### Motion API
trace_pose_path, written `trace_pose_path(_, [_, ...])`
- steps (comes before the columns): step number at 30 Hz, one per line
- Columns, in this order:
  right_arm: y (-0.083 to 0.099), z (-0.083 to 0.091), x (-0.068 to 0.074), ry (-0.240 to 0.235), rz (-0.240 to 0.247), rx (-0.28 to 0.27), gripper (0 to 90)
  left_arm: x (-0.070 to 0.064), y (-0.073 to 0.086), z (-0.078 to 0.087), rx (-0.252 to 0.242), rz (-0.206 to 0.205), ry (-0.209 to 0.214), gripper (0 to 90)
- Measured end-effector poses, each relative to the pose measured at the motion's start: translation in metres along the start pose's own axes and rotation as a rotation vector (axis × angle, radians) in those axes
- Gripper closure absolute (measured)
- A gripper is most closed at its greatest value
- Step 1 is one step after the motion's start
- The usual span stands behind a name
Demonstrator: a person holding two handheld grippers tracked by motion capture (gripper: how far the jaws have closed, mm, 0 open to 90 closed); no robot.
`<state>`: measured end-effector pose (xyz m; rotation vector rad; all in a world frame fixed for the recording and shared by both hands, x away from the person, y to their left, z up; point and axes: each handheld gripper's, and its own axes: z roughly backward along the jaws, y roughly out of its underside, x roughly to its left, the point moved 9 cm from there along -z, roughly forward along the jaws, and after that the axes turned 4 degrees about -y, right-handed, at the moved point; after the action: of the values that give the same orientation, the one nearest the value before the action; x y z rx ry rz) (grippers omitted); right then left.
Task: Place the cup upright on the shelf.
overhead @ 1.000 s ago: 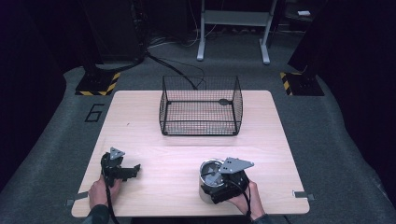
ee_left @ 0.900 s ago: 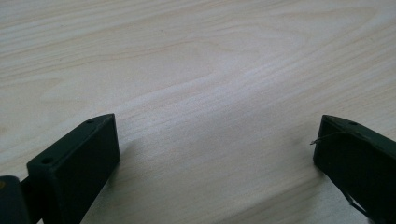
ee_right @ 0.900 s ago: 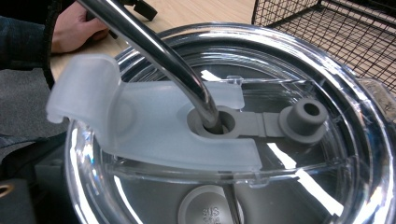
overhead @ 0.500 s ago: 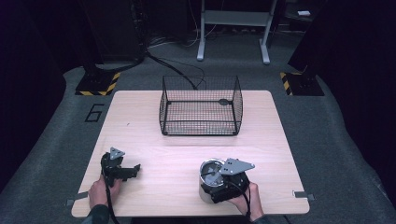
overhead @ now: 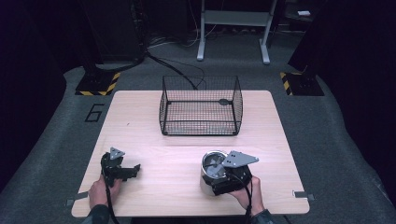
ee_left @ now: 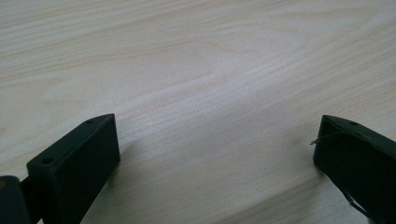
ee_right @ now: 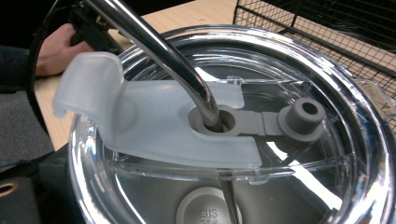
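Note:
A steel tumbler point(overhead: 211, 164) with a clear lid point(ee_right: 243, 154) stands at the front right of the wooden table point(overhead: 177, 154). A bent metal straw point(ee_right: 159, 46) passes through the lid's soft grey flap point(ee_right: 140, 126). My right gripper point(overhead: 214, 181) is up against the tumbler from the front and looks shut on it; one black jaw shows at the cup's lower left side. My left gripper point(overhead: 134, 169) lies at the front left, open, its fingertips point(ee_left: 88, 144) wide apart over bare wood with nothing between them.
A black wire basket point(overhead: 201, 105) stands at the back middle of the table, holding one small dark object point(overhead: 224, 101). In the right gripper view its mesh point(ee_right: 327, 28) rises just behind the tumbler, and the person's other hand point(ee_right: 56, 46) shows farther off.

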<state>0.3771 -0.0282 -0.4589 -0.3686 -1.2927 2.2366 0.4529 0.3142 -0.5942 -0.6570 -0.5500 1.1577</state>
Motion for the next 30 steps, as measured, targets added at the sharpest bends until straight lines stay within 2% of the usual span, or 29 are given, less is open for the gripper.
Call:
trace_pose_path(10, [-0.017, 0.004, -0.022, 0.047, -0.036, -0.008, 3.7, 0.0, 0.0, 0.0, 0.0, -0.001, 0.001, 0.3])
trace_pose_path(11, [-0.018, 0.004, -0.024, 0.051, -0.047, -0.007, 3.7, -0.001, -0.001, -0.001, -0.01, 0.014, 0.001, 0.3])
trace_pose_path(13, [-0.021, 0.005, -0.03, 0.059, -0.057, -0.011, 3.8, 0.0, 0.0, 0.0, 0.0, -0.002, 0.0, 0.3])
trace_pose_path(15, [-0.024, 0.006, -0.037, 0.074, -0.068, -0.01, 3.8, -0.001, -0.001, -0.001, -0.011, 0.016, 0.001, 0.3])
trace_pose_path(20, [-0.032, 0.008, -0.051, 0.099, -0.08, -0.012, 3.8, 0.0, 0.0, 0.0, -0.001, 0.0, 0.0, 0.3])
trace_pose_path(30, [-0.041, 0.008, -0.074, 0.127, -0.109, 0.013, 3.8, 0.0, 0.0, 0.0, -0.001, 0.001, 0.0, 0.3])
